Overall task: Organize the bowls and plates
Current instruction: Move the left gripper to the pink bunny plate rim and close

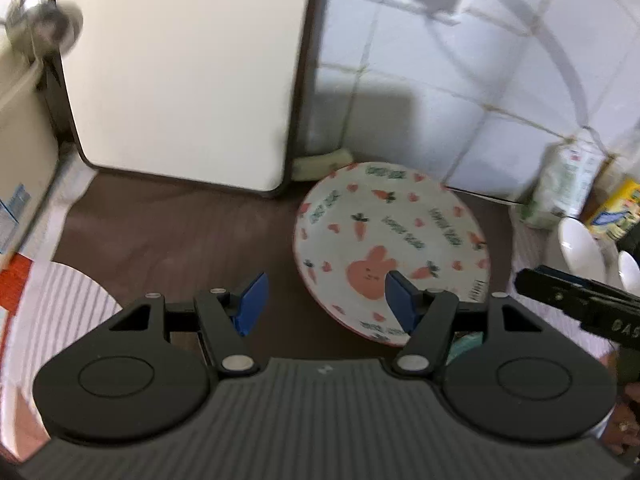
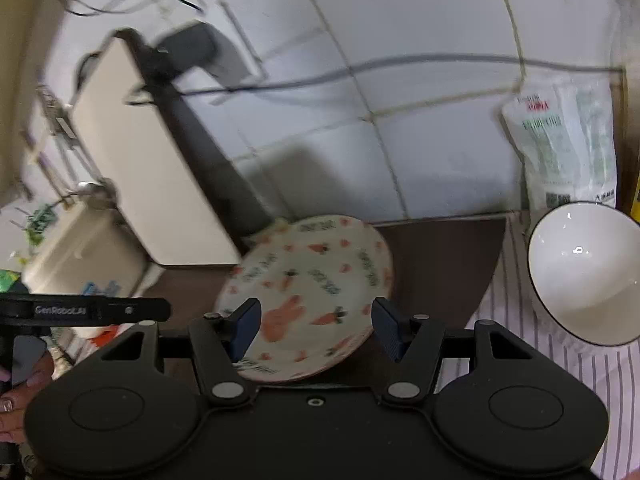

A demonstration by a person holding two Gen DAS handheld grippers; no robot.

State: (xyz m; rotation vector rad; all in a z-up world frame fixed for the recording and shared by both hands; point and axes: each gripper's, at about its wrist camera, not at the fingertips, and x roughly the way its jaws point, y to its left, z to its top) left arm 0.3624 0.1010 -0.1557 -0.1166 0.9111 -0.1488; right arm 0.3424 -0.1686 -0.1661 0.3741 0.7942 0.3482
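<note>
A white plate (image 1: 384, 240) printed with a pink rabbit, carrots and hearts rests on the brown counter (image 1: 180, 232), near the tiled wall. My left gripper (image 1: 326, 303) hangs open just in front of its near-left rim, with nothing between the blue pads. Its right pad overlaps the plate's edge in this view. In the right wrist view the same plate (image 2: 312, 272) lies beyond my right gripper (image 2: 316, 329). That gripper is open too, and its pads stand clear of the rim on either side. A white bowl (image 2: 584, 272) sits to the right on a striped cloth (image 2: 560, 384).
A large white slab with a dark edge (image 1: 180, 80) stands against the wall to the left of the plate. A white-and-green bag (image 2: 560, 140) and a yellow pack (image 1: 616, 208) stand at the back right. A ribbed white disc (image 1: 60, 304) lies at the near left. A hand (image 2: 24, 392) shows at the left edge.
</note>
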